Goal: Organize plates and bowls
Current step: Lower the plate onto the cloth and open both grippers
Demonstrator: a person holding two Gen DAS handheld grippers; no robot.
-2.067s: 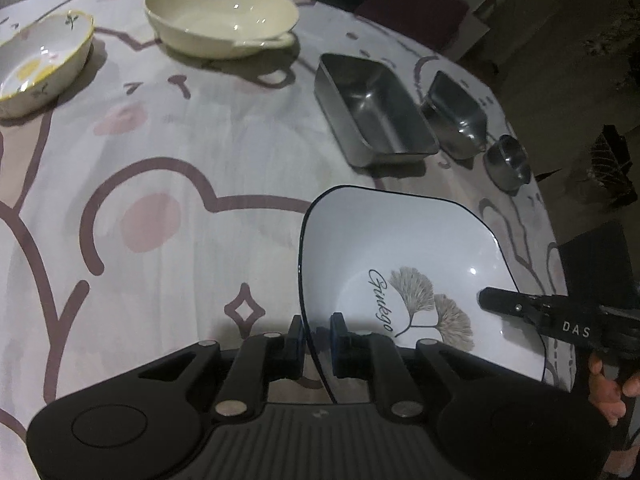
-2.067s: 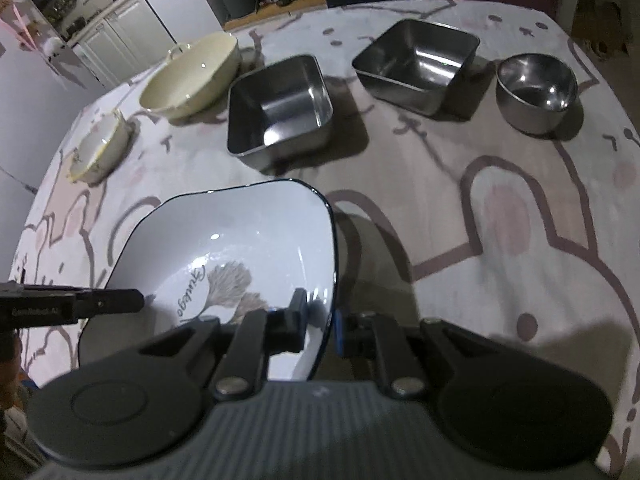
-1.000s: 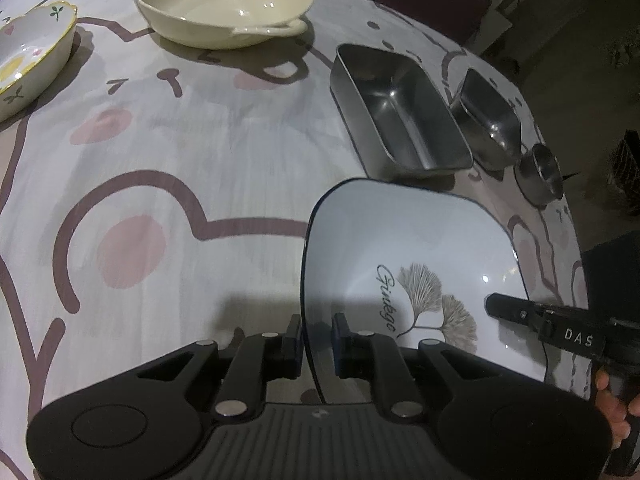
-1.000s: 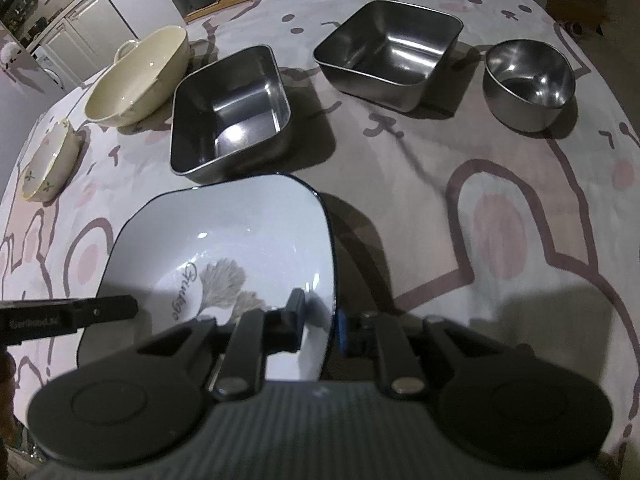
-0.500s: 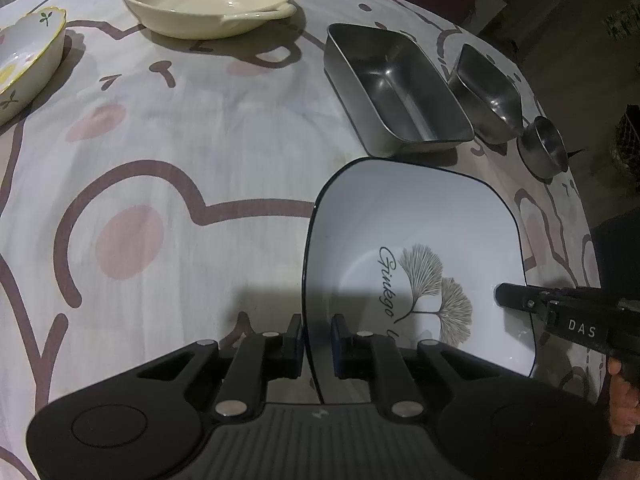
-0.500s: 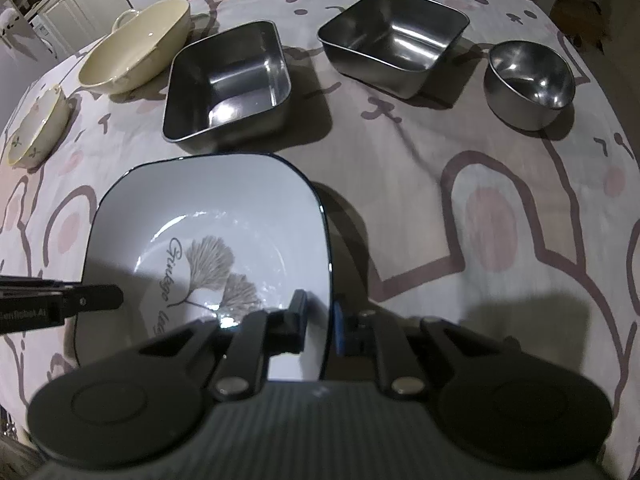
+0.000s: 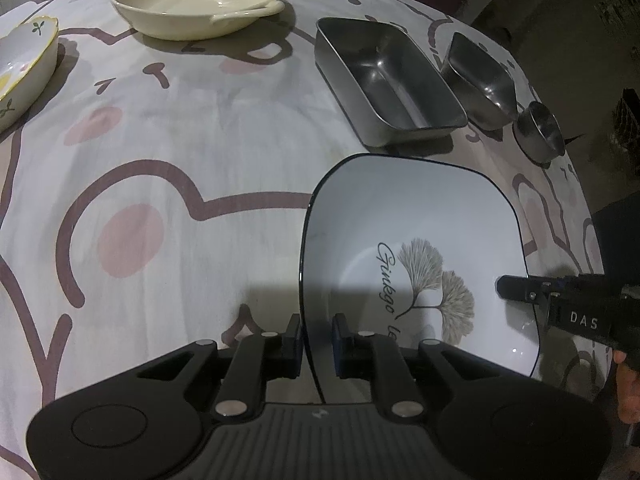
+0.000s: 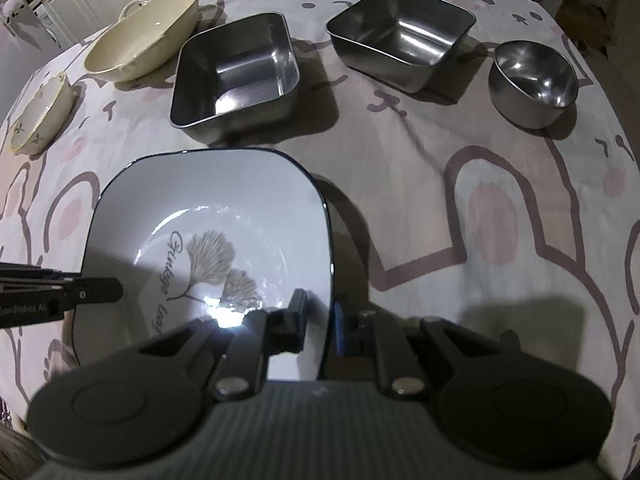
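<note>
plate carried nearer the steel pans since 2 s ago, pattern now more square-on | left tool clamped on plate's left rim | plate above surface, just short of left pan | right tool clamped on right rim

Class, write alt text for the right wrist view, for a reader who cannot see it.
The right tool grips the right rim of a white square ginkgo plate, and the left tool holds its opposite rim. Beyond, on a bunny-print tablecloth, sit two square steel trays, a round steel bowl, a cream handled dish and a small floral bowl.
</note>
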